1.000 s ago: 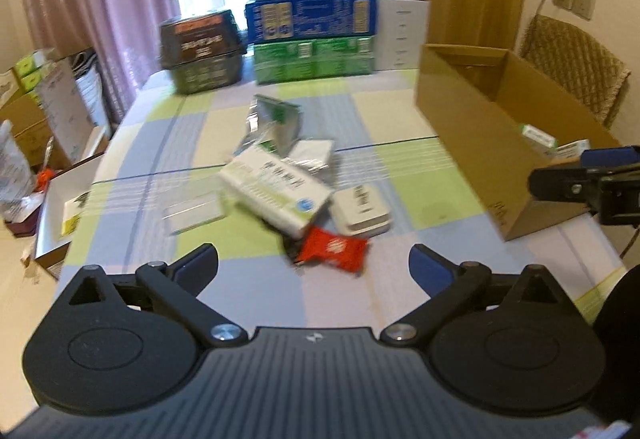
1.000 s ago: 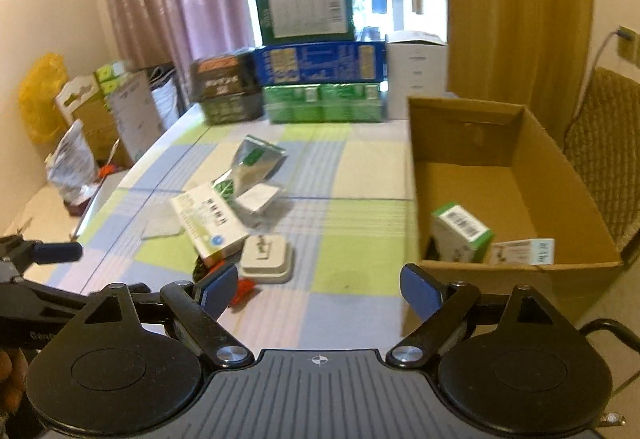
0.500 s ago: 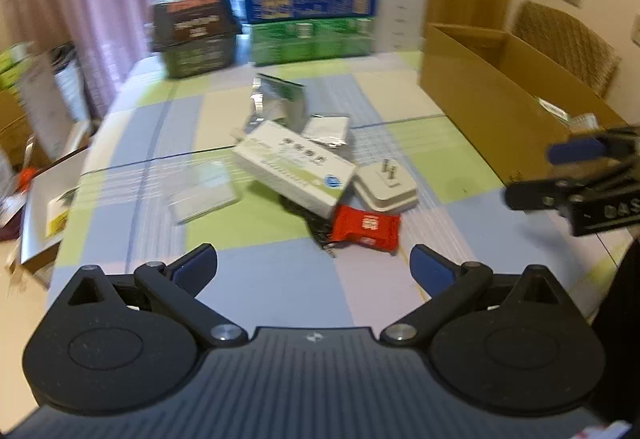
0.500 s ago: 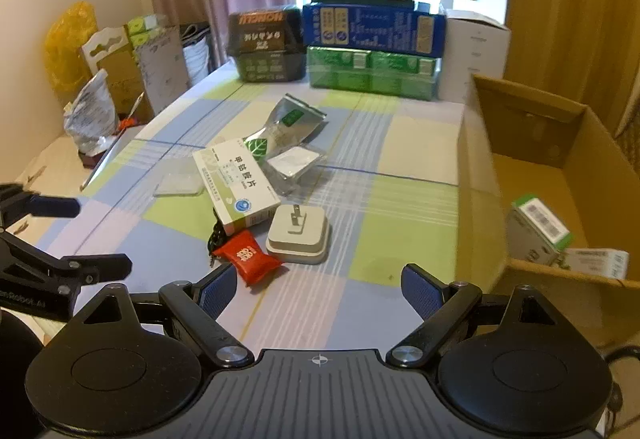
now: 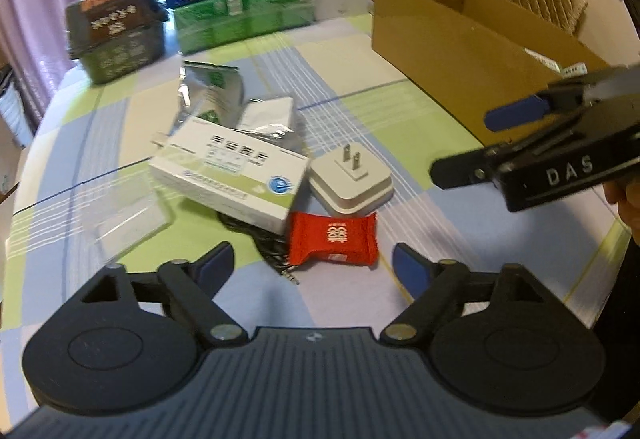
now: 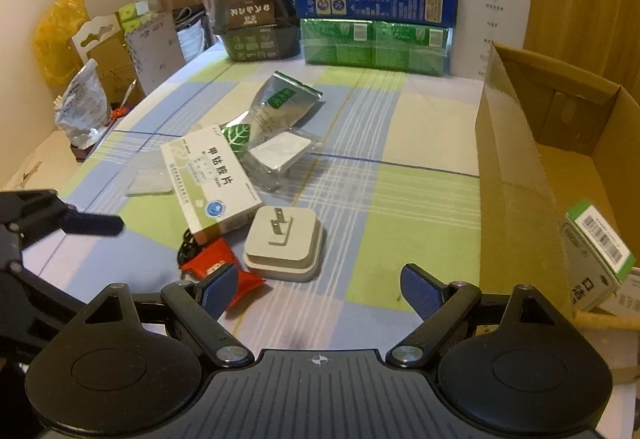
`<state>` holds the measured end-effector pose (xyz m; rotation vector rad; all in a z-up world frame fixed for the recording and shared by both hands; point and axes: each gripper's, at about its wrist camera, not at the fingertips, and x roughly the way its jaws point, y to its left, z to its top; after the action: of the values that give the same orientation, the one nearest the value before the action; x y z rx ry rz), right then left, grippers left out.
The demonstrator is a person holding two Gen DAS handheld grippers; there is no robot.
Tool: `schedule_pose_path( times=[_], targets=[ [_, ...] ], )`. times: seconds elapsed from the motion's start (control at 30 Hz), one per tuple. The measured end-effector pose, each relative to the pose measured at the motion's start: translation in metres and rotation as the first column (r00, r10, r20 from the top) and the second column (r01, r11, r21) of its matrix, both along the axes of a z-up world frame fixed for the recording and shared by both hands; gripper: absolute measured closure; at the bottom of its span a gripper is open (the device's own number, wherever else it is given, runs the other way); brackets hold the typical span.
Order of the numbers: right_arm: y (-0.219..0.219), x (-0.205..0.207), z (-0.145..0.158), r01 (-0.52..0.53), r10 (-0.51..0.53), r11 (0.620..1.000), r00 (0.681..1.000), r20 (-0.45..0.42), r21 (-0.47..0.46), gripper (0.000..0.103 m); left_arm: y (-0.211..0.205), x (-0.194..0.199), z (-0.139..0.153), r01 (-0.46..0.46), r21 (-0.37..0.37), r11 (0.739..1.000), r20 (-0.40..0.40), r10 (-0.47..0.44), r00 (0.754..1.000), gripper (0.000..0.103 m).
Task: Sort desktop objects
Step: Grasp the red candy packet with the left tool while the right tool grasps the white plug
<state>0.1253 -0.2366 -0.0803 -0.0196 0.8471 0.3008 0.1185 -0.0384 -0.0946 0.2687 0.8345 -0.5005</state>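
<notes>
Red packet (image 5: 333,237) against medicine box (image 5: 231,172), plug (image 5: 351,181)

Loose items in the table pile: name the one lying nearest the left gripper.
The red snack packet, just ahead of the open left gripper; the white plug adapter and medicine box lie beyond it.

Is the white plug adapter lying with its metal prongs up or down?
Prongs up. The white plug adapter lies flat on the tablecloth, and its two metal prongs point upward in both views.
</notes>
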Motion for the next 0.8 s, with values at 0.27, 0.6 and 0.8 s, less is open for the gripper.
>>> schedule_pose_path(
  times=[0.27, 0.6, 0.8],
  targets=[
    [-0.007, 0.011, -0.017, 0.024, -0.024, 1.0, 0.999, -0.033, -0.001, 0.017, -0.02, 0.016, -0.027, 0.048, -0.006, 0.999, -0.035, -0.048, 0.998, 0.026],
    [-0.011, 0.018, -0.025, 0.055, -0.055, 0.998, 0.998, -0.044, 0.001, 0.017, -0.028, 0.036, -0.05, 0.038, -0.016, 0.999, -0.036, -0.038, 0.999, 0.027],
    [-0.004, 0.02, -0.027, 0.048, -0.048, 0.999, 0.998, -0.047, 0.002, 0.017, -0.026, 0.036, -0.049, 0.026, 0.01, 1.0, -0.036, -0.026, 0.999, 0.057]
  ],
)
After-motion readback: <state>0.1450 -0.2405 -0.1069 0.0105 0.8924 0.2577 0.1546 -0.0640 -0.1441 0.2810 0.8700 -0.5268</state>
